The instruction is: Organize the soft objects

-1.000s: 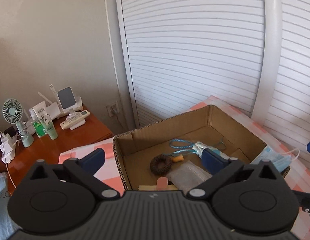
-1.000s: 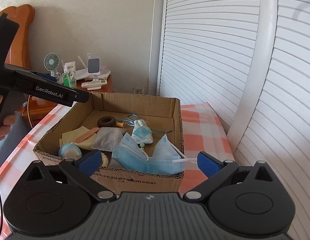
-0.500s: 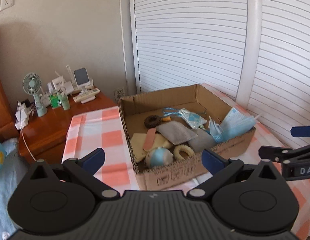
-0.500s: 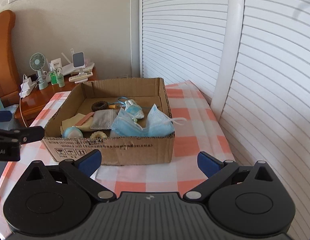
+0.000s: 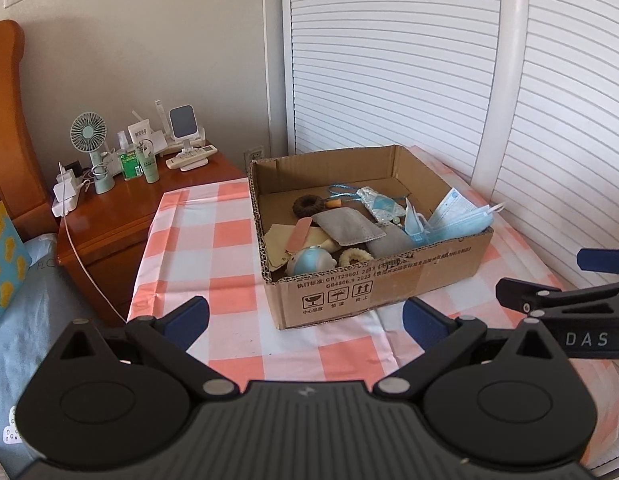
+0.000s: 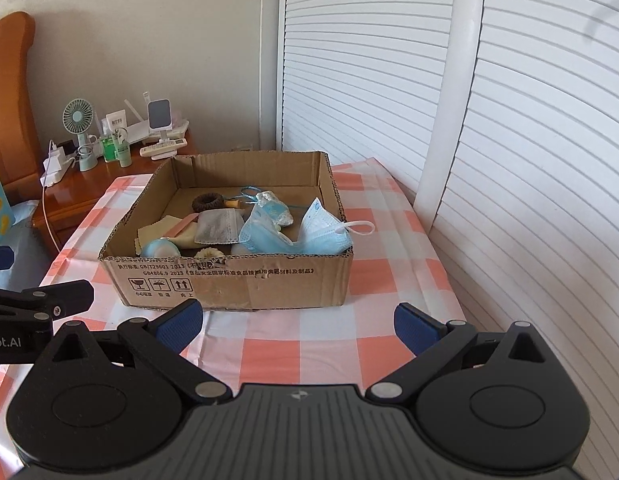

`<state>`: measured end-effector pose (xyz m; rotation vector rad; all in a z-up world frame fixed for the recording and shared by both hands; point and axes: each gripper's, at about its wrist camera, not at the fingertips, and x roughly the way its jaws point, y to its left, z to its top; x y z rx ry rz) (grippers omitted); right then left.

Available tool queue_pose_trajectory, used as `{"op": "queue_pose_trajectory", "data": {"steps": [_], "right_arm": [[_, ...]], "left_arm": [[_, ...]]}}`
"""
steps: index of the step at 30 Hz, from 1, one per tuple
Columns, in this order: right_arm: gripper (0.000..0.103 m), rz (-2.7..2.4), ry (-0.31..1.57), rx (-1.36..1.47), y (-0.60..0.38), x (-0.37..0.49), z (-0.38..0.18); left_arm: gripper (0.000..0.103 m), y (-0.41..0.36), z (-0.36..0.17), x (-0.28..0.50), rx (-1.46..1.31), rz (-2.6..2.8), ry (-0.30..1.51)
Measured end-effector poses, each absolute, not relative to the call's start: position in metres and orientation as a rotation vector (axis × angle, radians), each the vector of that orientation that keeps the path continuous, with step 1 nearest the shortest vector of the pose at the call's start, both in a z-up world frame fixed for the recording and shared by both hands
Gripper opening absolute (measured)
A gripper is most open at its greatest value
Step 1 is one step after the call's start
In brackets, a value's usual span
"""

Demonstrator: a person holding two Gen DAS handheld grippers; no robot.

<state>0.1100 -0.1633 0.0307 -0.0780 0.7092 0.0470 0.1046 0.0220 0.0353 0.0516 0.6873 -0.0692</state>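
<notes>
Hovering near box [image 6: 229, 276] on tablecloth [image 6: 309, 344]: L gripper [image 5: 305, 320] & R gripper [image 6: 295, 322] both gaping wide, gripping nothing, touching nothing; masks [image 6: 305, 232] lying inside box.

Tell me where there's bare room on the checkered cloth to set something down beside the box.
The checkered cloth is bare between the cardboard box and the wooden nightstand, and along the front before the box. The strip by the louvered doors is narrower. Inside the box, the front half is crowded; only the back holds bare cardboard.

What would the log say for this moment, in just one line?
left gripper: open, holding nothing | right gripper: open, holding nothing | cardboard box: on table, holds face masks
</notes>
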Motion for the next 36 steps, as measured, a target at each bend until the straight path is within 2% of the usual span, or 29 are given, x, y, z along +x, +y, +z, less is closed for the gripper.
{"op": "queue_pose_trajectory", "data": {"steps": [36], "right_arm": [[0.103,0.055,0.697,-0.068,-0.1671,0.1012,0.0360]], "left_arm": [[0.102,0.0171,0.0399,0.0980,0.068,-0.060,0.683]]}}
